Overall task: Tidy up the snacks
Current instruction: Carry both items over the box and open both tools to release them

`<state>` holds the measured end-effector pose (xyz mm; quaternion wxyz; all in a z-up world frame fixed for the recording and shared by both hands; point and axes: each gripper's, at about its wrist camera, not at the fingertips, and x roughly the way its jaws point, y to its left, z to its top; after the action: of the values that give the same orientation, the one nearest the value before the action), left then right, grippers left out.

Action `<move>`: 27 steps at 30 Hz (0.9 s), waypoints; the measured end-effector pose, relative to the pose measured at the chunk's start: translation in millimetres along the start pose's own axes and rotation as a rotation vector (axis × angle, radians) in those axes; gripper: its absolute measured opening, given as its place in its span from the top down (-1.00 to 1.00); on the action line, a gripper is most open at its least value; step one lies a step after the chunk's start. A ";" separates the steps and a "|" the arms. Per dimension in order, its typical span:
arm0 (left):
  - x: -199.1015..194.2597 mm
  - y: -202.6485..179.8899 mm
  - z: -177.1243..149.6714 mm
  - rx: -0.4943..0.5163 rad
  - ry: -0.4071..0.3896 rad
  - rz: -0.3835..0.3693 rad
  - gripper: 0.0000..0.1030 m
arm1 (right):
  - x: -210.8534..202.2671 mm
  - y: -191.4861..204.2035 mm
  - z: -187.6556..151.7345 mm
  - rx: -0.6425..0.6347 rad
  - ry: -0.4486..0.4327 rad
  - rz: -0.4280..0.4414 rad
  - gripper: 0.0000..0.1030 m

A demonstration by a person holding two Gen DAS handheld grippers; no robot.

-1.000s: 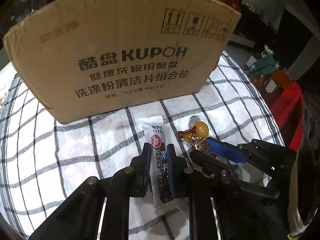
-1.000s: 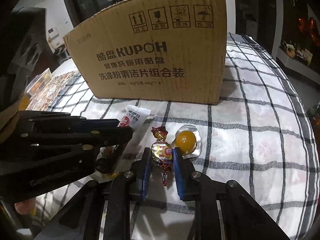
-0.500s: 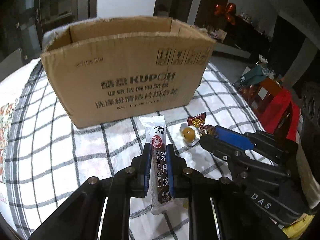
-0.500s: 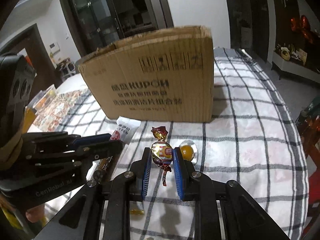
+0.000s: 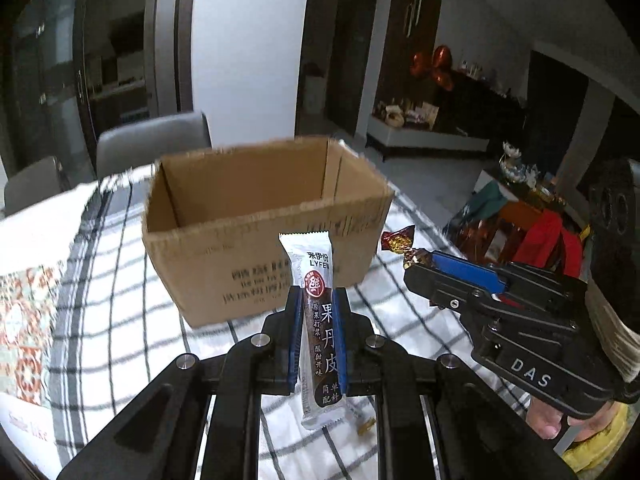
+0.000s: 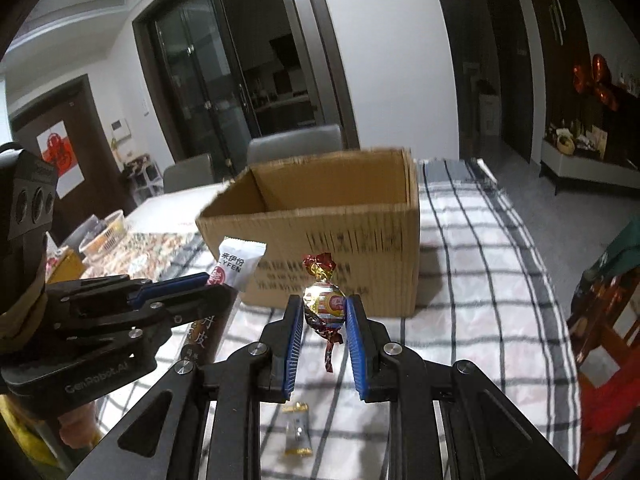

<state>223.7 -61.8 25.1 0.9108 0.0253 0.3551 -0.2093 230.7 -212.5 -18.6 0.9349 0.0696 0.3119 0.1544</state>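
My left gripper is shut on a long white and dark fruit-leather stick and holds it upright in the air before the open cardboard box. My right gripper is shut on a twist-wrapped candy, red and gold, also lifted above the checked tablecloth. The box stands just ahead of both grippers, its top open; no snacks show in the part of its inside that I see. The right gripper also shows in the left wrist view, the left one in the right wrist view.
A small gold-wrapped candy lies on the cloth below the right gripper. A patterned mat lies at the left. Grey chairs stand behind the table. A basket sits far left. Red furniture stands off the right edge.
Both grippers have risen from the table with their snacks, so the box's open top now shows. The yellow jelly cup has dropped out of view.
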 end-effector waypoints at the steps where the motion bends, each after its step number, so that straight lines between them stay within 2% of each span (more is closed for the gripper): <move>1: -2.8 0.8 3.4 0.003 -0.010 0.003 0.70 | -1.2 0.2 3.6 0.000 -0.008 0.002 0.55; 9: -13.8 13.2 35.2 0.016 -0.078 0.032 0.70 | -6.4 6.2 41.4 -0.037 -0.074 -0.003 0.55; 17: -14.0 29.2 69.2 0.030 -0.125 0.057 0.71 | 4.6 12.1 74.4 -0.067 -0.084 -0.002 0.55; 27: 23.6 51.8 105.6 0.000 -0.087 0.079 0.71 | 34.9 2.5 106.3 -0.044 -0.052 -0.023 0.55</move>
<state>327.1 -43.7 83.1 0.9328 0.0303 0.3140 -0.1741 320.8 -202.1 47.0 0.9457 0.0495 0.2847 0.1487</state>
